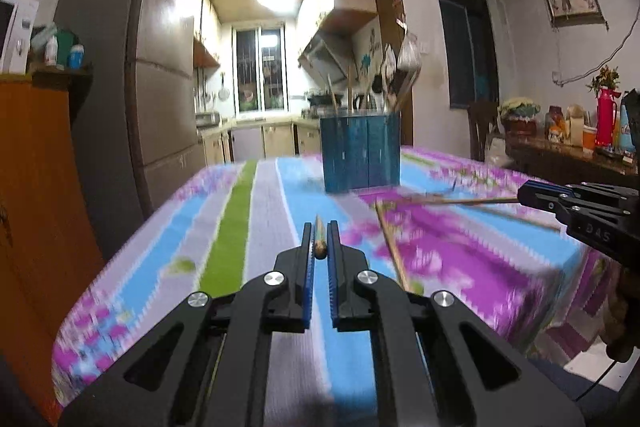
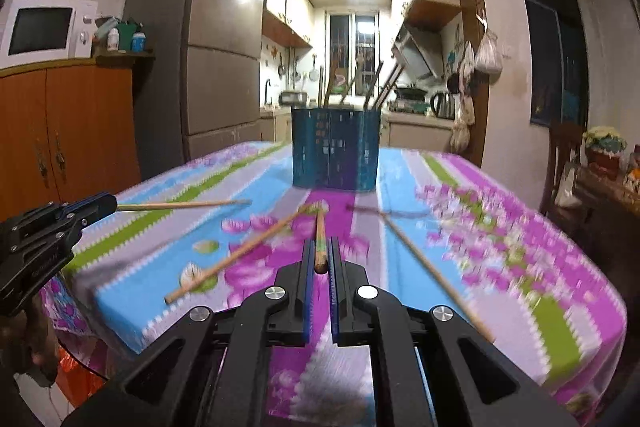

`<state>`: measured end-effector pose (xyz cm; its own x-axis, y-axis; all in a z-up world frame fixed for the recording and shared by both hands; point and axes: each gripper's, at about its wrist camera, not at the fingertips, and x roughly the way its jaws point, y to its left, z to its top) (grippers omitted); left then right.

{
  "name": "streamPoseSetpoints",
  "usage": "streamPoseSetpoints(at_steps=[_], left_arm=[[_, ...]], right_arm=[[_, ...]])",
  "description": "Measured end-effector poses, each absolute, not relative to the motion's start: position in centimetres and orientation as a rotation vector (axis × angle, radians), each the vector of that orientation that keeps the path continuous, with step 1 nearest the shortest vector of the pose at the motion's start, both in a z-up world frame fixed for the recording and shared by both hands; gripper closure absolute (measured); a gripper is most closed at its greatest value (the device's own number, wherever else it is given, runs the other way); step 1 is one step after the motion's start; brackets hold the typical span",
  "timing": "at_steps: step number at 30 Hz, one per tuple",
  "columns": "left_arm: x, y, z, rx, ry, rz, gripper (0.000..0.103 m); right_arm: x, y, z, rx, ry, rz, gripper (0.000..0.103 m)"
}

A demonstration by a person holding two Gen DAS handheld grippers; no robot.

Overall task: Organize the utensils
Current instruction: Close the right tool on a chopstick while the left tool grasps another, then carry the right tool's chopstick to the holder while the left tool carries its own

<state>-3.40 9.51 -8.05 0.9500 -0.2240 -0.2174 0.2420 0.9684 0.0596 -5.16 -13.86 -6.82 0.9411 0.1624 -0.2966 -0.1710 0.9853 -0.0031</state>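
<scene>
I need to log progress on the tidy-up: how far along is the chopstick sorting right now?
Done: several utensils already stand in the blue slatted utensil holder.

In hand: the left gripper is shut on one wooden chopstick, and the right gripper is shut on another wooden chopstick.

Left: two loose wooden chopsticks lie on the floral striped tablecloth, besides the two held.

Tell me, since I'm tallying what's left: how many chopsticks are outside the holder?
4: one in the left gripper, one in the right gripper, two loose on the tablecloth, left and right. Blur may hide others.
</scene>
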Motion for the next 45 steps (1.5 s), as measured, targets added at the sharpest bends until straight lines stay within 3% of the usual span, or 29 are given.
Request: streamPoseSetpoints(at_steps=[12,29,45], left_arm=[[0.2,7.0,-2.2,0.119,0.063,-0.239,0.098],[7.2,5.7,4.5,0.083,0.094,-0.293,0.098],[9.2,3.9,10.3,0.11,0.133,-0.322,0.098]], right_arm=[[-1.8,-15.4,0.5,-0.064,0.198,0.251,0.095],[6.0,-16.0,7.8,-0.101,0.257,0.357,0.096],[8.1,-18.2,13.4,-0.076,0.155,0.366,0.096]])
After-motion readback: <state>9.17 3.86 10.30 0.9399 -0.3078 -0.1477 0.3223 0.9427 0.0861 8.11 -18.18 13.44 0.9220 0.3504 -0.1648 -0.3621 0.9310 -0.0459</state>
